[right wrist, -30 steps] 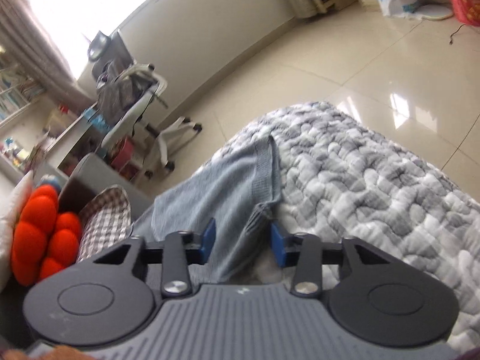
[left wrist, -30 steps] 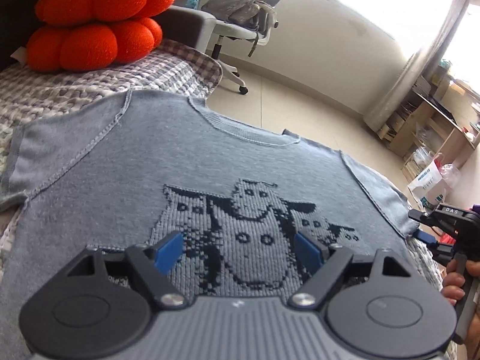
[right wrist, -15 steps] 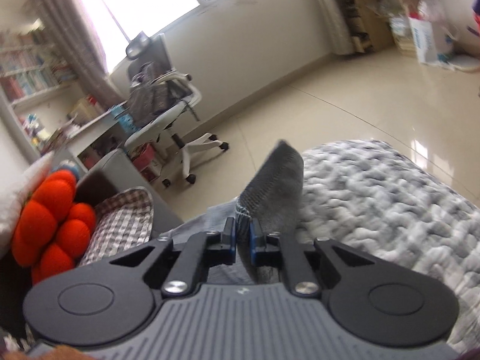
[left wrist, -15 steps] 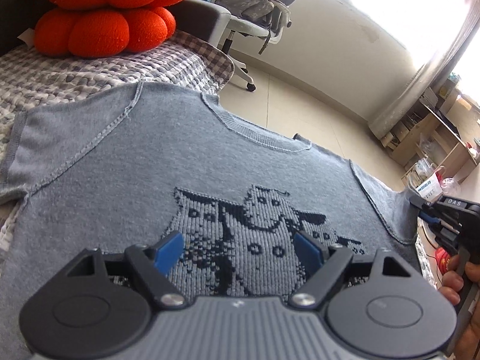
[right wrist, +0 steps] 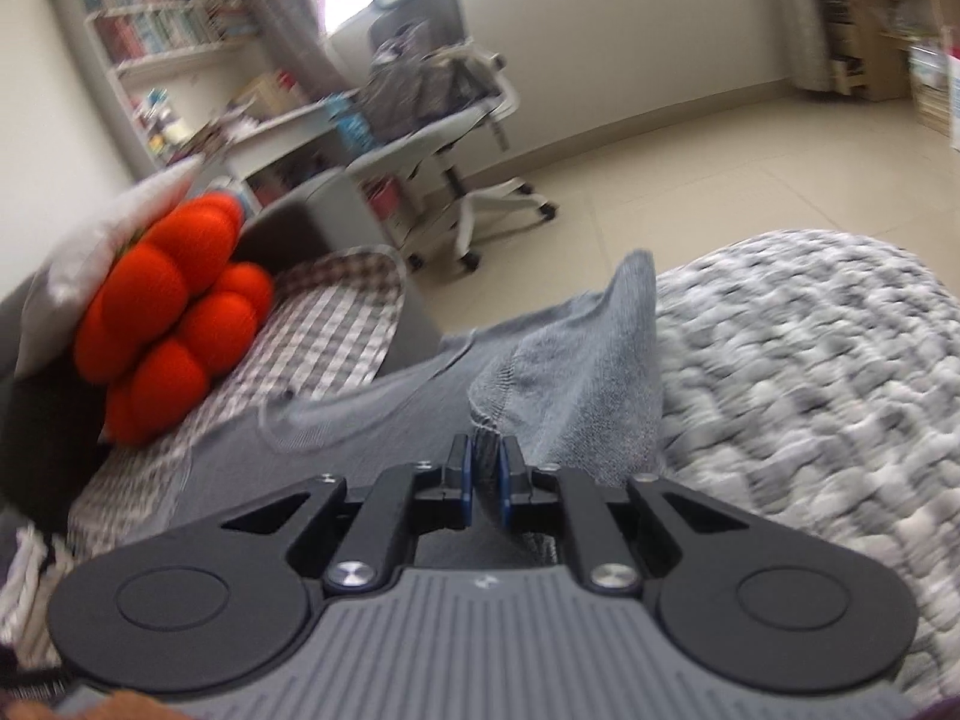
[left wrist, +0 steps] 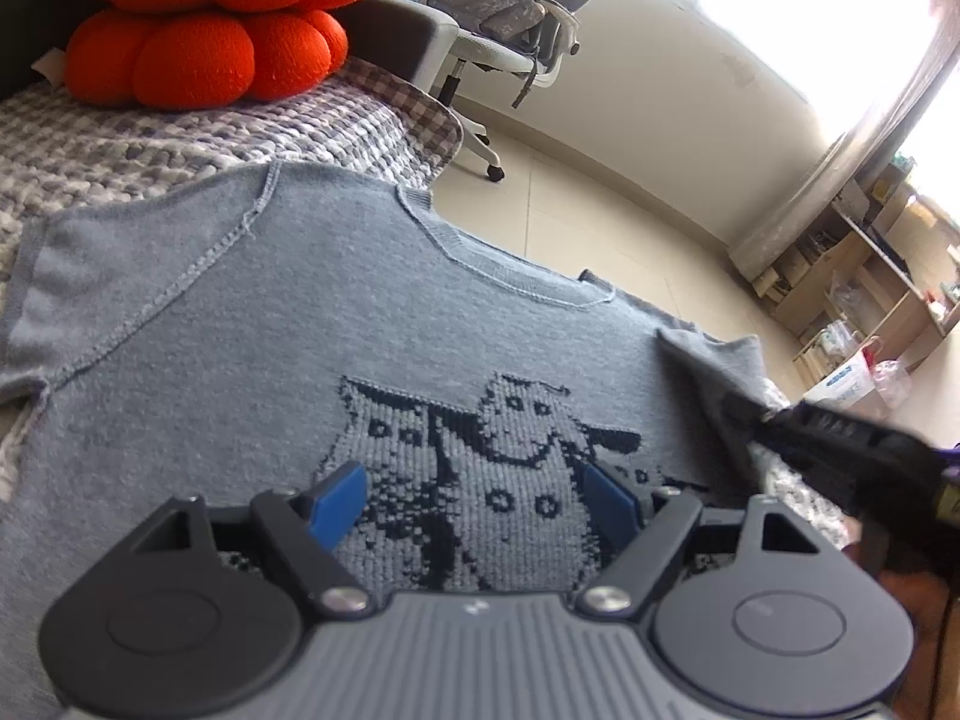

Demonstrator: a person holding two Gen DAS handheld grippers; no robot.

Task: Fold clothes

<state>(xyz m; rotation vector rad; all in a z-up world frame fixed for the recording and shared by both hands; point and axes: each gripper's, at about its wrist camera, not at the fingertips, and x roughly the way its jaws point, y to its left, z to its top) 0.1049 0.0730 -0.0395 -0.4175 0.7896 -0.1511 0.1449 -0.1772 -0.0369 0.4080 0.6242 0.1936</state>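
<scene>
A grey knit sweater [left wrist: 252,324] with a dark cat pattern lies flat, face up, on a grey-white quilt. My left gripper [left wrist: 474,492] hovers open just above the pattern, nothing between its blue pads. In the left wrist view the right gripper [left wrist: 750,414] pinches the sweater's right sleeve [left wrist: 708,360] and holds it raised. The right wrist view shows my right gripper [right wrist: 486,474] shut on that sleeve [right wrist: 588,372], whose cloth stands up in a peak above the quilt [right wrist: 810,372].
An orange lobed cushion [left wrist: 204,30] sits on the checked blanket [left wrist: 396,102] beyond the sweater's collar. A white office chair [left wrist: 510,18] with a bag stands on the tiled floor [left wrist: 600,222]. Wooden shelves [left wrist: 864,276] line the far right wall.
My right gripper went from open around the sleeve edge to shut on it, then lifted and swung it leftwards over the sweater. The left gripper stayed open, sliding a little forward.
</scene>
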